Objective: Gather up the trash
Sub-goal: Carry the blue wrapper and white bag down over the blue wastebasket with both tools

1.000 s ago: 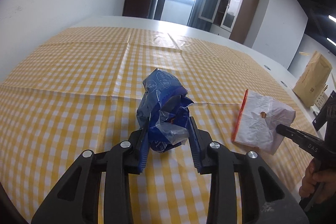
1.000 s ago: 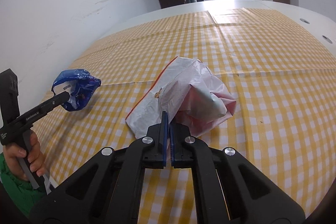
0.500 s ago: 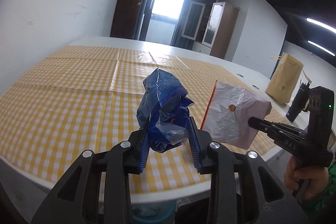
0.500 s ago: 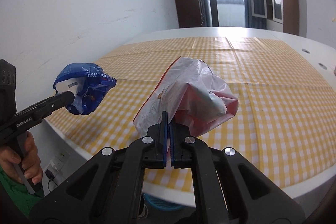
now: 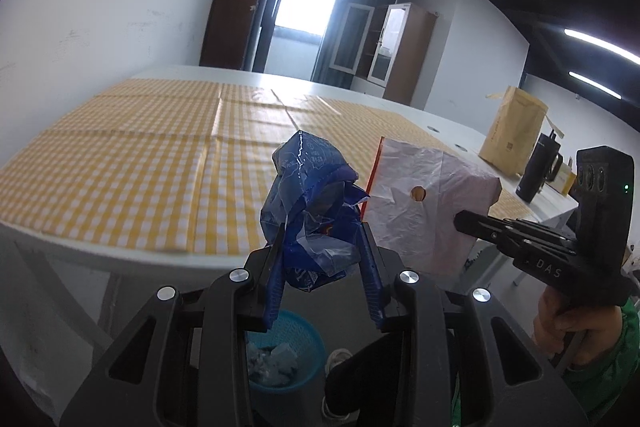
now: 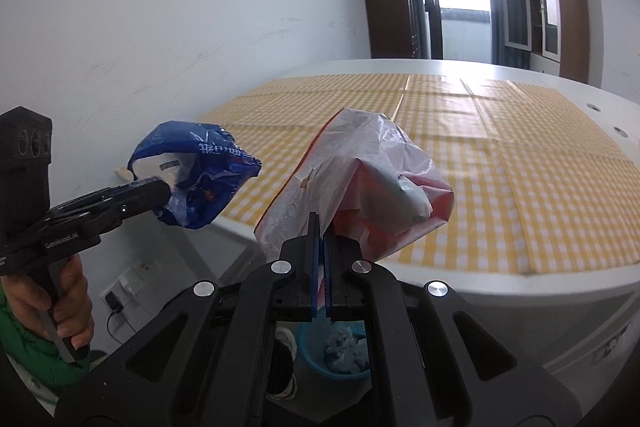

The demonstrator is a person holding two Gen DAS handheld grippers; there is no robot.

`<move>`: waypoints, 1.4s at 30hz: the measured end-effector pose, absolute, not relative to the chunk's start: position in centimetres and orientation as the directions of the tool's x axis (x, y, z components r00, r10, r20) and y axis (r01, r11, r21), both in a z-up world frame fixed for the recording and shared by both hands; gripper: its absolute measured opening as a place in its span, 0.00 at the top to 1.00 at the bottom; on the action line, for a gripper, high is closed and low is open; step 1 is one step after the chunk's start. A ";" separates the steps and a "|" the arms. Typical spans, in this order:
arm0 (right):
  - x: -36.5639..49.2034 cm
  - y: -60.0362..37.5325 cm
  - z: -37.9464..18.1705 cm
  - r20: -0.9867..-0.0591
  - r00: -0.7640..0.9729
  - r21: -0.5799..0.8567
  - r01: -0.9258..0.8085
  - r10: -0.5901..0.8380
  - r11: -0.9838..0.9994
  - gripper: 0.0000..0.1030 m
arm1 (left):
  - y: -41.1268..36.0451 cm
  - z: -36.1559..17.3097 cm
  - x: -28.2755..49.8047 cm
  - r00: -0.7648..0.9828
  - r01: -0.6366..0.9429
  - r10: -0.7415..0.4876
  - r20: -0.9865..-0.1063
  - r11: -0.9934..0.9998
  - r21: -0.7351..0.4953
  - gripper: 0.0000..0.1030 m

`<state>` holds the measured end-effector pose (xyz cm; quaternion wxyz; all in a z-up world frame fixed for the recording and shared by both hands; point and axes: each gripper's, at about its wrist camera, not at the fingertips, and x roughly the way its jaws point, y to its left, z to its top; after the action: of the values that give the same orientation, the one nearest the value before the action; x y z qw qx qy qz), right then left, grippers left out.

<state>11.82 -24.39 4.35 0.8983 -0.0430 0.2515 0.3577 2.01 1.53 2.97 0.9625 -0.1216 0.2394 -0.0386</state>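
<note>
1. Yellow-and-white checked cloth point(image 5: 132, 163) covers most of a white counter point(image 6: 520, 291), with a pale wall on one side and a bright window past dark cabinets at the far end.
2. Left claw point(image 5: 322, 267) is clamped on a crumpled blue wrapper point(image 5: 312, 211), pads pressing both sides, and it hangs in the air off the counter's near edge.
3. Right claw point(image 6: 319, 259) has its jaws pressed together on the edge of a white plastic bag point(image 6: 360, 183) with a red strip along one side. Looks like there's something pinkish stuffed inside, hard to say what.
4. Both bits of trash are side by side, close but not touching, clear of the cloth.
5. Down on the floor right below the claws is a blue basket point(image 5: 298, 341) with some pale crumpled stuff already in it.
6. Over on the far right of the counter there's a brown paper bag point(image 5: 514, 135) standing up and a black mug point(image 5: 538, 167) near it.
7. Green sleeve point(image 6: 28, 355) shows at the hand point(image 6: 60, 311) gripping the left handle.
</note>
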 end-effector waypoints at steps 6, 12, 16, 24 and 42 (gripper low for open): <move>8.3 -25.5 2.7 -0.514 0.580 0.106 -0.688 0.632 0.718 0.99 | 0.6 0.6 -0.2 0.852 0.037 -0.158 -0.498 0.969 -0.245 0.68; 6.7 -25.8 0.9 -0.550 0.555 0.105 -0.695 0.623 0.712 0.99 | -0.1 -1.7 -1.3 0.821 0.050 -0.177 -0.542 0.969 -0.241 0.68; 5.6 -25.8 -0.1 -0.581 0.535 0.093 -0.706 0.614 0.703 0.99 | -0.2 -2.8 -1.8 0.803 0.052 -0.180 -0.568 0.971 -0.234 0.68; 5.2 -24.8 -3.2 -0.651 0.488 0.081 -0.717 0.581 0.692 0.99 | -0.4 -6.0 -1.0 0.751 0.039 -0.179 -0.636 0.973 -0.228 0.68; 13.7 -20.2 -15.0 -0.821 0.351 0.137 -0.644 0.450 0.753 0.99 | 2.7 -16.7 7.2 0.583 -0.129 -0.145 -0.800 0.955 -0.267 0.68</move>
<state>13.71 -20.25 -15.01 0.8151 -0.1053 0.4605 0.3354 7.18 2.65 -16.71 0.8769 -0.1499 0.4567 -0.0044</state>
